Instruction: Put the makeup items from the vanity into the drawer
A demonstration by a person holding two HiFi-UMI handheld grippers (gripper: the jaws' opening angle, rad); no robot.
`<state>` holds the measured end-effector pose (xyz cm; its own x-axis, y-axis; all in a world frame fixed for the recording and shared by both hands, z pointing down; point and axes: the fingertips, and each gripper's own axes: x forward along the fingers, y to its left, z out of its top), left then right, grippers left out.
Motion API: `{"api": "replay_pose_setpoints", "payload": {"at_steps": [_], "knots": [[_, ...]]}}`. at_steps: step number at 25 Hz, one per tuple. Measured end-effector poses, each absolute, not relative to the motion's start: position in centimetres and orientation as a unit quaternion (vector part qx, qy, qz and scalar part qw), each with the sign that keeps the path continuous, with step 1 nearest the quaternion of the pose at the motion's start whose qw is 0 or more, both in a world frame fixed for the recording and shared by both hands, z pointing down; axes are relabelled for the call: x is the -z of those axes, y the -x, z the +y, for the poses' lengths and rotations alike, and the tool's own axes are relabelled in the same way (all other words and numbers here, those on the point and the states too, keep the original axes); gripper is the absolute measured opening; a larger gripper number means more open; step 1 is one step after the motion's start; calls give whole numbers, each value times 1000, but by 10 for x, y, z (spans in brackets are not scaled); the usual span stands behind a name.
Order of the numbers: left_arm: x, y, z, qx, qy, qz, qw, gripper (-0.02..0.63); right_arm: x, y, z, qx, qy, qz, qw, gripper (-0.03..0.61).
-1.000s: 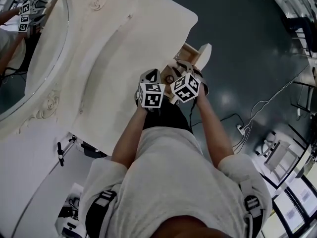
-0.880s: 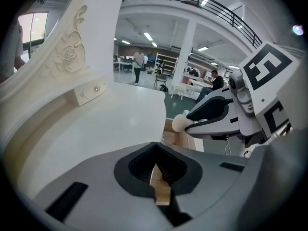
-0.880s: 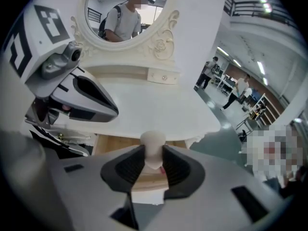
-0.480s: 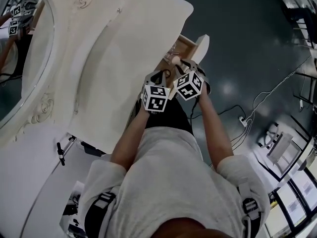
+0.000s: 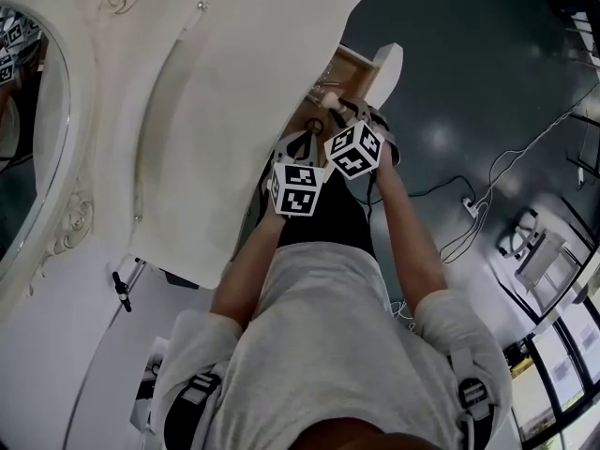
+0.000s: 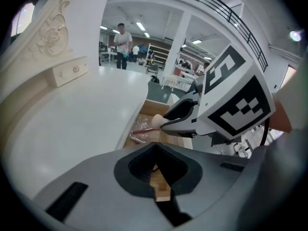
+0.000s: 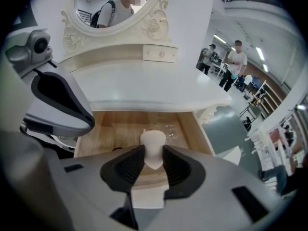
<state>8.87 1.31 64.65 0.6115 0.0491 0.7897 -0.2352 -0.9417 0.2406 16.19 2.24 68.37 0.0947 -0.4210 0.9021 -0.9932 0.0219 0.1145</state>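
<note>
My right gripper [image 7: 153, 161] holds a cream, mushroom-shaped makeup sponge [image 7: 153, 146] by its narrow stem over the open wooden drawer [image 7: 115, 124]; its jaws are opening, with the pads still against the sponge. In the head view the sponge [image 5: 328, 98] sticks out ahead of the right gripper [image 5: 339, 108] above the drawer [image 5: 354, 67]. My left gripper [image 6: 155, 150] is shut with nothing in it, just left of the right one and near the drawer's front. Pink makeup items [image 6: 140, 131] and clear wrapping [image 7: 168, 127] lie in the drawer.
The white vanity top [image 5: 234, 111] runs left of the drawer, with an oval mirror [image 7: 110, 4] and a small drawer [image 7: 160, 54] behind it. The open drawer's white front [image 5: 388, 67] juts over dark floor. Cables [image 5: 478, 218] lie at right. People stand far off [image 6: 122, 40].
Both grippers have shifted slightly forward toward the open drawer, the right one carrying the sponge further over it. The left gripper stays shut.
</note>
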Motion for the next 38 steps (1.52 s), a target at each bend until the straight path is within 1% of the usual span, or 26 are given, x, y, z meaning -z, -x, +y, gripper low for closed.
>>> {"api": "replay_pose_setpoints", "payload": {"at_steps": [11,19,22,23,24,27,28,31,38], "knots": [[-658,-93,7,-445,-879,-51,165,6,-705,-168,22,-364,-607,-569,419,138],[-657,-95,10,-446,-878,-52,165,6,-702,-170,24,-358,-622,-567,404,161],[-653,-95,11,-443,-880,-57,163,6,-698,-169,27,-355,-625,-571,396,160],[-650,-95,11,-441,-881,-59,162,6,-694,-169,28,-352,-629,-570,394,156],[-647,-95,12,-438,-883,-61,160,6,-690,-169,31,-347,-635,-568,392,140],[-634,-96,13,-424,-890,-72,152,6,-672,-171,36,-320,-664,-557,382,51],[-629,-96,11,-417,-893,-78,149,5,-665,-172,37,-311,-674,-554,377,32],[-614,-96,7,-395,-902,-103,141,6,-643,-171,42,-289,-702,-548,351,15],[-573,-86,7,-347,-914,-162,136,6,-580,-155,45,-223,-754,-550,281,14]]}}
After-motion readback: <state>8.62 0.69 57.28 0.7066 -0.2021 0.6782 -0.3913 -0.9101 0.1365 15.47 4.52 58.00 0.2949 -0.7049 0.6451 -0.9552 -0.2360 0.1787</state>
